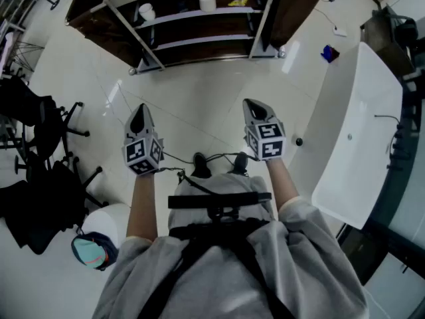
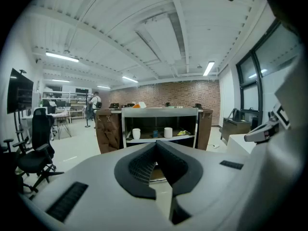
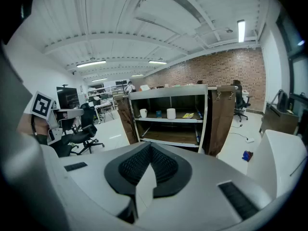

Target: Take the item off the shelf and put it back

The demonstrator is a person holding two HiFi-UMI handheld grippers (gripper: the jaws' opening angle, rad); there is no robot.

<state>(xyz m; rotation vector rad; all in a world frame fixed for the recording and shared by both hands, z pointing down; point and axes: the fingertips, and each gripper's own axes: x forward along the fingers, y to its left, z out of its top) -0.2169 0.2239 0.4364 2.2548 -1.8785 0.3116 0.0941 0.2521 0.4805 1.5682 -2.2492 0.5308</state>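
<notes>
My left hand-held gripper (image 1: pixel 139 111) and right hand-held gripper (image 1: pixel 251 104) are both clenched on nothing and aimed at the shelf (image 1: pixel 179 17), well apart across the floor. The white cup (image 1: pixel 147 10) and white canister (image 1: pixel 207 1) sit on its upper board, so I judge walking closer comes first.

Open-plan office: swivel chairs (image 2: pixel 33 150), wall monitor (image 2: pixel 19 94), strip lights (image 2: pixel 61 57), brick wall (image 2: pixel 178 93)

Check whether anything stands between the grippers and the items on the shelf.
Nothing visible does. Only floor lies between the left gripper, the right gripper and the shelf, whose front is open. The white mug and white cylinder stand on its upper board, unblocked. Both grippers are shut and empty.
</notes>
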